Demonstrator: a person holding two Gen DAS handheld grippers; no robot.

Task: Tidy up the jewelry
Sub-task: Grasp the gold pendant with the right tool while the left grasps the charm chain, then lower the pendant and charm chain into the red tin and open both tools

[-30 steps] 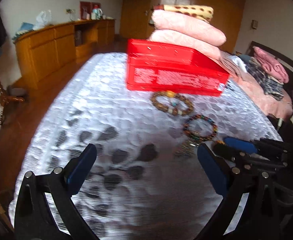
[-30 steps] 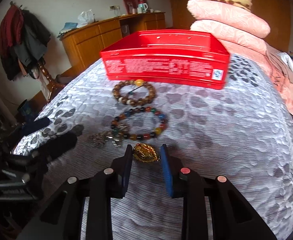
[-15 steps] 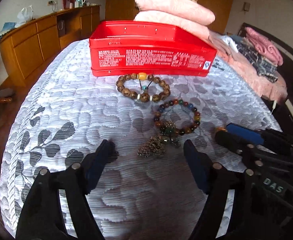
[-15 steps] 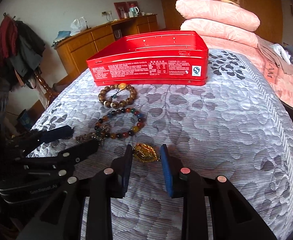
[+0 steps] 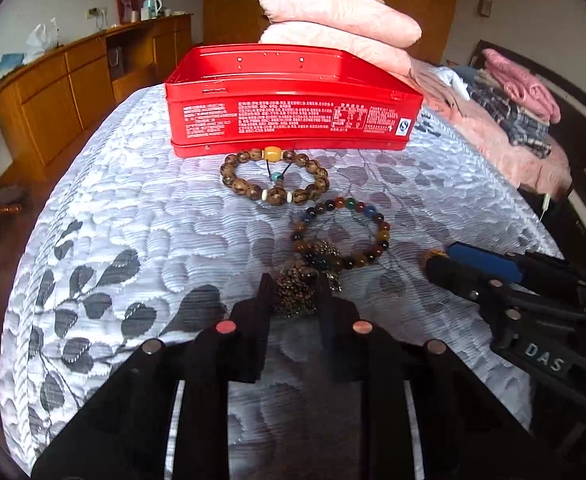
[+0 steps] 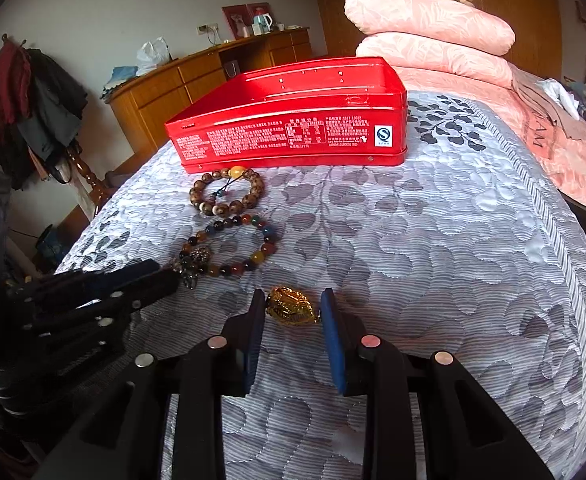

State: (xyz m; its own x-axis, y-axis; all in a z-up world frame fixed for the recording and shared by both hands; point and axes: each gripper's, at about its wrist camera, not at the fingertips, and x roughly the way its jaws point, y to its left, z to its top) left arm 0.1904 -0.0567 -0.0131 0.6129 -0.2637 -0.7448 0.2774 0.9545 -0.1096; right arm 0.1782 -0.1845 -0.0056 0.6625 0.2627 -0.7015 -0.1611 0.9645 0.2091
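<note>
Red tin (image 5: 293,114) serves as landmark on the quilted bedspread (image 5: 133,208). Since a second ago the left gripper (image 5: 295,298) has come forward from bare quilt well left of the jewelry; its jaws, then spread wide, have just been closing and now pinch the dark metallic charm cluster (image 5: 297,290) hanging off the multicoloured bead bracelet (image 5: 343,234), nearer the camera than the tin. Brown wooden bead bracelet (image 5: 275,178) lies just before the tin's front wall, unmoved. Right gripper (image 6: 293,312) is unchanged, jaws narrowly set and gripping the gold pendant (image 6: 291,311), nearest the camera of the line. Both grippers angle down at the quilt, side by side.
</note>
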